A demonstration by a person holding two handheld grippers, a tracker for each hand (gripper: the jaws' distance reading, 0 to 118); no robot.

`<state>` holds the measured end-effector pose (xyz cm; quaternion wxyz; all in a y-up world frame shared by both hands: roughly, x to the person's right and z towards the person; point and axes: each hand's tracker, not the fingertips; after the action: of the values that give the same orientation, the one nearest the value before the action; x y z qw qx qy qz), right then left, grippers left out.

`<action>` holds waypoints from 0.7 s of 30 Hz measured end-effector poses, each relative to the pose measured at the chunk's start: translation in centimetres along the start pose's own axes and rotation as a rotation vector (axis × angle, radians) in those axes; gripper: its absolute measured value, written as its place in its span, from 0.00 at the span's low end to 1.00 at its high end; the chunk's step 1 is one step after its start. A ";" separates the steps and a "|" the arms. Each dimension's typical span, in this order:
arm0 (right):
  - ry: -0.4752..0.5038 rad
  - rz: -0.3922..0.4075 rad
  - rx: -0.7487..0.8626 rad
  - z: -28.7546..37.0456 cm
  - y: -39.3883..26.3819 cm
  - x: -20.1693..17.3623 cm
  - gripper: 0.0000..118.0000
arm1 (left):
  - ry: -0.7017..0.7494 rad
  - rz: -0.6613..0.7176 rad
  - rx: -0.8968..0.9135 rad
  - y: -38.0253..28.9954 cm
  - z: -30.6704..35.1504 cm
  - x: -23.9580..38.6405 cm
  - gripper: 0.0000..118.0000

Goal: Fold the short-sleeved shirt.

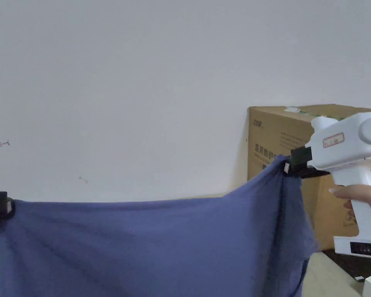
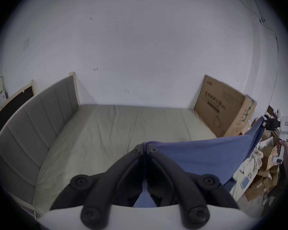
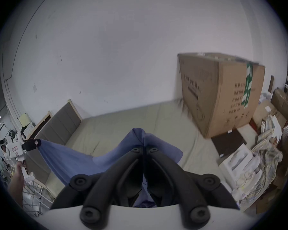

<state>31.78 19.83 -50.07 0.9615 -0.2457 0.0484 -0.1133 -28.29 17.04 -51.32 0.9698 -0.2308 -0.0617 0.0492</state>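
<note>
Shirt (image 1: 142, 247) hangs stretched above bed (image 2: 106, 134) by white wall (image 1: 142, 77).

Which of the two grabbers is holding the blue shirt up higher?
The right gripper, near the cardboard box, holds its end of the blue shirt higher; the left gripper grips lower, so the top edge slopes.

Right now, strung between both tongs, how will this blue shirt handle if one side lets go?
Likely floppy: the shirt sags between the left tongs and right tongs. Probably light, and would swing down.
</note>
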 end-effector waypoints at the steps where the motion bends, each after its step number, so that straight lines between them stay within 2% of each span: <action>1: 0.002 0.002 0.020 0.1 1.3 -0.6 0.02 | 0.006 -0.005 0.003 1.0 -0.1 0.2 0.02; 4: 0.002 0.024 0.071 -0.8 5.4 -2.6 0.02 | 0.025 -0.018 0.028 3.8 -0.8 0.2 0.02; 7: -0.052 0.057 0.124 -2.3 9.3 -4.3 0.02 | 0.036 -0.008 0.046 6.2 -2.2 0.1 0.02; 11: -0.082 0.061 0.187 -4.4 13.9 -5.7 0.02 | 0.056 0.005 0.093 9.2 -4.6 0.0 0.02; 21: -0.207 0.154 0.392 -8.4 20.4 -8.3 0.02 | 0.083 0.038 0.230 15.5 -11.4 0.2 0.02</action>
<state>26.50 35.40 -66.94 0.9965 -0.0601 -0.0549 -0.0210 -27.47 25.77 -68.41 0.9905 -0.1211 -0.0110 0.0647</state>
